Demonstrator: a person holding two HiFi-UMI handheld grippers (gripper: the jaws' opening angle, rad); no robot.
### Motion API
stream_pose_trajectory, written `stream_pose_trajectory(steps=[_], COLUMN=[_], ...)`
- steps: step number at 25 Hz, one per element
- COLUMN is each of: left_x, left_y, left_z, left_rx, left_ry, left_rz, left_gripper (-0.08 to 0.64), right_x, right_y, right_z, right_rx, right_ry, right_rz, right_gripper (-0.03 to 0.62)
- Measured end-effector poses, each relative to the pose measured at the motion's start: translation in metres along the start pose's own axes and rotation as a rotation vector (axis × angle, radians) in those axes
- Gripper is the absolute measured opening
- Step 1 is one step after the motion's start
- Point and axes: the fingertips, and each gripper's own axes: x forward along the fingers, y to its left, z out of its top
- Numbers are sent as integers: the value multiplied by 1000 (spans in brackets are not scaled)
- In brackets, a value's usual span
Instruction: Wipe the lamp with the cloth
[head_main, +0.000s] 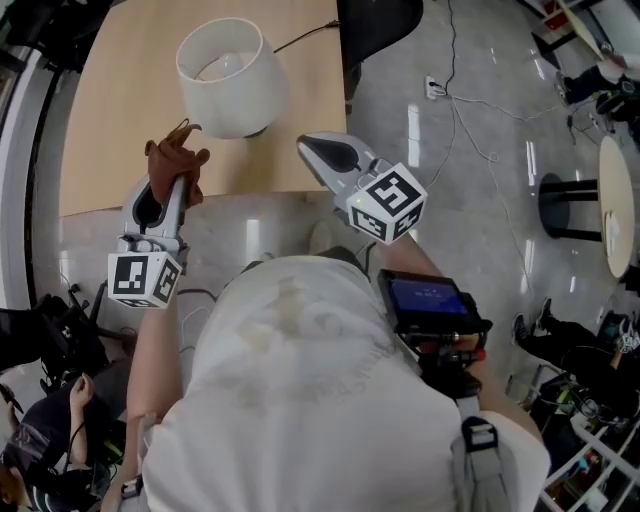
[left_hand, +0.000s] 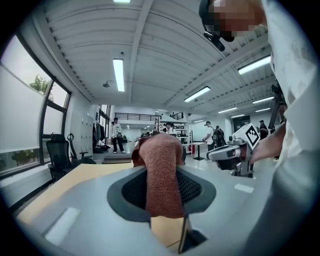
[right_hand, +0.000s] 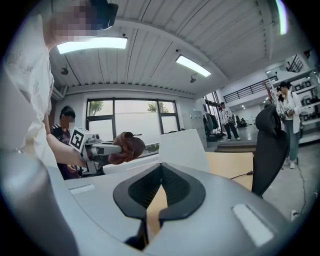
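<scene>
Head view looks down on a white-shaded table lamp (head_main: 232, 75) standing toward the far side of a tan desk (head_main: 100, 150), its black cord (head_main: 305, 35) trailing off the back edge. The left gripper (head_main: 172, 182) hangs at the desk's near edge, short of the shade, with its fingers clamped on a brown terry cloth (head_main: 178, 158). The right gripper (head_main: 312, 148) is level with it on the other side, its fingers together at the tips and holding nothing. The cloth looks soft, light and limp. It is pinched through its middle, so a loose bunch sticks out past the fingertips, and that bunch should serve as the wiping pad. The shade is probably thin and light, easy to dent or tip, so gentle strokes seem right, and the free gripper could steady the lamp low down rather than squeeze the shade wall. From above the shade covers nearly all of the base. Left gripper view shows the cloth's nap close up and the grip on it, but the cloth fills the middle and no lamp can be made out there. Right gripper view alone gives the shade's sloping side, beyond its own closed tips, with the cloth-bearing gripper off to one side and apart from the shade.
</scene>
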Motion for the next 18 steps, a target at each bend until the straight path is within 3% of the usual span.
stream_pose_trajectory(steps=[7,11,18], left_x=[-3,-64,-77], left_y=[-20,-21,-24], left_z=[-56,-86,-93], left_rx=[-35,-70,-96], left_ry=[40,71,68], left_rz=[-130,-162,-202], left_gripper=[121,121,121], right_x=[-17,-27,-32], right_y=[27,92,110], right_z=[-23,-39,-50], right_rx=[17,18,25], right_ry=[-11,-7,-17], right_rz=[-74,-103,-145], right_gripper=[12,12,12])
